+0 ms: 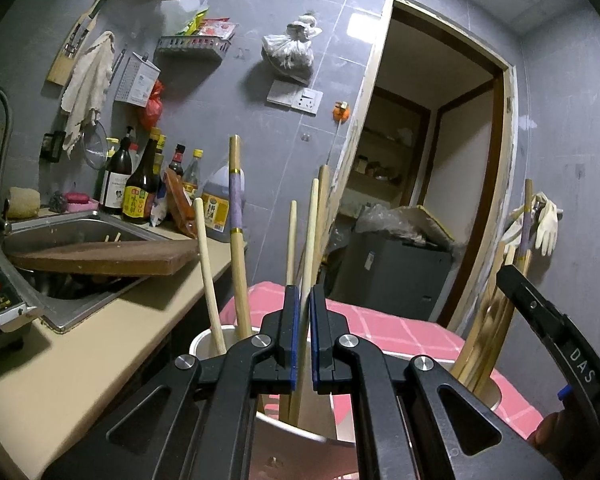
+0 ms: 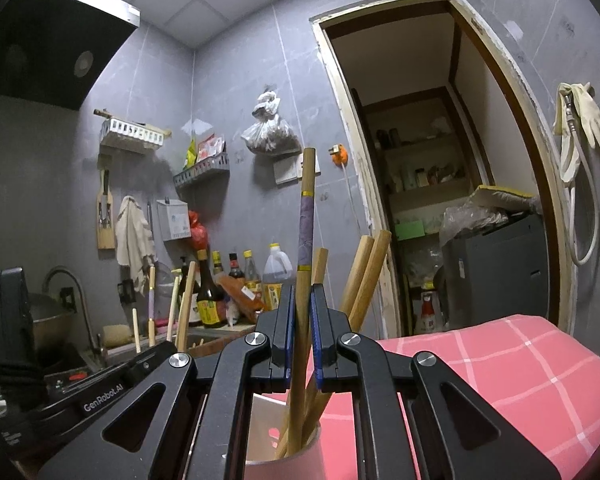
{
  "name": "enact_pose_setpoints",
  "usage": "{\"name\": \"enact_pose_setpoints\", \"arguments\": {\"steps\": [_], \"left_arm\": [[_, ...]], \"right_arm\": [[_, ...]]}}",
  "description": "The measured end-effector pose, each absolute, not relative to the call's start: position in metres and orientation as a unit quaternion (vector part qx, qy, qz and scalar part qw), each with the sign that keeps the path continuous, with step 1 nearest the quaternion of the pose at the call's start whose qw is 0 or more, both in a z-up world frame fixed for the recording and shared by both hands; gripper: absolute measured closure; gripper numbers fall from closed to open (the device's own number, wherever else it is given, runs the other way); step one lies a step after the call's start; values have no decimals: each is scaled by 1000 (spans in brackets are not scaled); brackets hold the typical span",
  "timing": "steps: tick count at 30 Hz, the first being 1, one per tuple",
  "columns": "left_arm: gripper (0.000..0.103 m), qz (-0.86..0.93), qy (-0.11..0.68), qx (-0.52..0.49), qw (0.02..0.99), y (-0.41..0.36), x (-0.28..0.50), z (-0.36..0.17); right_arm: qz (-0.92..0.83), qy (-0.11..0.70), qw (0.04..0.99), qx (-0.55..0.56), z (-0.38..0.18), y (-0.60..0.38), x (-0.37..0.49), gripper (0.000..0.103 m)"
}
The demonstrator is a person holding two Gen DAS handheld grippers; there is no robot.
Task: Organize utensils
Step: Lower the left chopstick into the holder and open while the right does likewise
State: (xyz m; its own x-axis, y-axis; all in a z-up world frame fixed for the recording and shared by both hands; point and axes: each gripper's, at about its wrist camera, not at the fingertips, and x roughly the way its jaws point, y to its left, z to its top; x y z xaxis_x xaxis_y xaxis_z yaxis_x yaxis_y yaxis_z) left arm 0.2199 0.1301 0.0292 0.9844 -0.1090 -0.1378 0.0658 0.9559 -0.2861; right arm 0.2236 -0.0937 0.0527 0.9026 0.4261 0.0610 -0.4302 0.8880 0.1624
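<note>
Left gripper [image 1: 304, 316]: black two-finger frame with blue pads [image 1: 295, 332], held about level and tipped slightly down. Jaws closed to a thin slit; a pale wooden stick runs upright through that slit, pinched between the pads.

Right gripper [image 2: 301, 320]: same black frame, blue pads [image 2: 317, 340], held level. Jaws drawn in against a thicker wooden stick that stands upright between the pads, gripped on both sides.

From the left wrist view, the right gripper's body sits at the lower right edge, just beside the left one. Part of a hand [image 1: 548, 432] shows beneath it, holding it.
</note>
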Motion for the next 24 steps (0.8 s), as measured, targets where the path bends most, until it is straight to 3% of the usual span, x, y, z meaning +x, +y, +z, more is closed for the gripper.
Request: {"name": "enact_pose_setpoints", "arguments": {"steps": [10,14,17,22,24], "left_arm": [[99,-42,83,-119,989,121,216,28],[99,-40,83,-117,989,121,214,28],[98,-39,80,-117,989,122,211,30],[81,-40,76,-114,990,121,205,33],[79,-37,73,-110,991,120,202,35]], "right_arm": [[217,0,973,78,52,-93,221,90],[218,-4,973,73,52,-93,217,79],[211,-13,975,67,53,-93,213,79],[197,-33,978,61,57,-96,208,73],[189,-46,979,59,59,-98,204,59]]}}
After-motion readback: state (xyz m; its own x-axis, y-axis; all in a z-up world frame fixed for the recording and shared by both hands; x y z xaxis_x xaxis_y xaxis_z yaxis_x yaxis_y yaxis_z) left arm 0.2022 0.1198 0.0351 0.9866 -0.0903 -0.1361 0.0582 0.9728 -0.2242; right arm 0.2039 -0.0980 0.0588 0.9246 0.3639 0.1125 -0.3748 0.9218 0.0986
